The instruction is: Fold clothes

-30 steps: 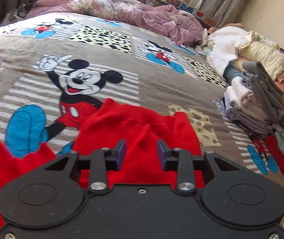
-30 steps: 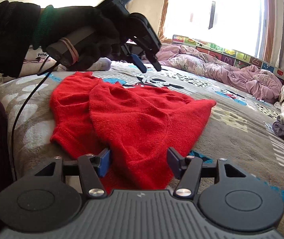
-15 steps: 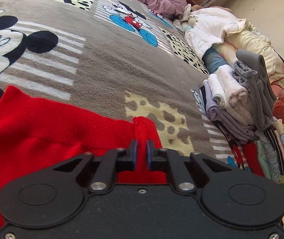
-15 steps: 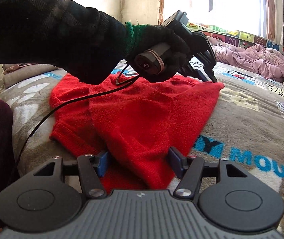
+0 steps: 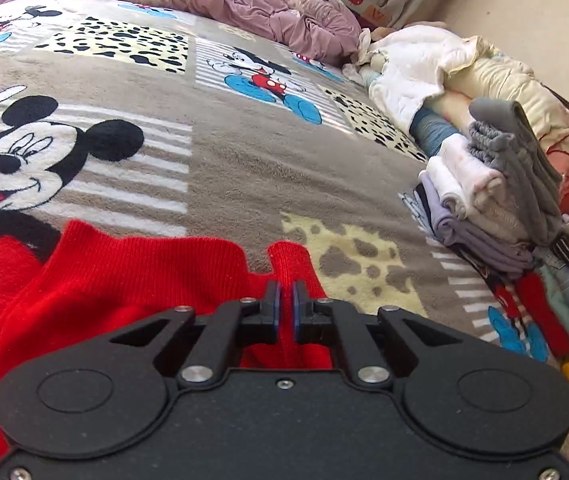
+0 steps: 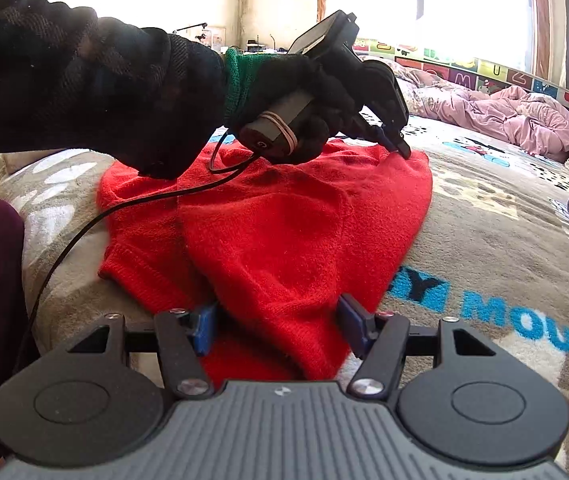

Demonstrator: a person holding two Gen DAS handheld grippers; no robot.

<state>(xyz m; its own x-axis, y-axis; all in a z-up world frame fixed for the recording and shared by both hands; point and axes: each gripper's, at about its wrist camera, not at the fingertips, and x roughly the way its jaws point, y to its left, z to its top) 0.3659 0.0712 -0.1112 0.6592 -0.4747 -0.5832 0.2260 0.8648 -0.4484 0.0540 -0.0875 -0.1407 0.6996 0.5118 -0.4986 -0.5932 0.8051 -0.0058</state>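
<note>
Nearest in the right wrist view, the right gripper (image 6: 280,330) hovers low over the near hem of the red sweater (image 6: 284,232); its jaws stand apart with the knit lying between them, the pads not pressing on it, so this end looks lined up for a pinch rather than held. The sweater lies on the Mickey Mouse blanket (image 6: 504,240) covering the bed, already doubled lengthwise, one layer over the other, which suggests a fold partly made. Further along, a gloved hand (image 6: 308,108) carries the left gripper (image 6: 398,144) tilted down onto the far edge of the sweater; in the left wrist view the left gripper's jaws are drawn together on a small fold of red fabric at that edge (image 5: 284,280), a grip that would let the far end be lifted and brought toward the near one; a cable (image 6: 84,228) trails from the handle across the cloth. Beyond and off to the side, a stack of folded clothes (image 5: 496,208) sits at the bed's edge, probably where the finished piece belongs; farthest back lies a rumpled pink duvet (image 5: 268,4).
</note>
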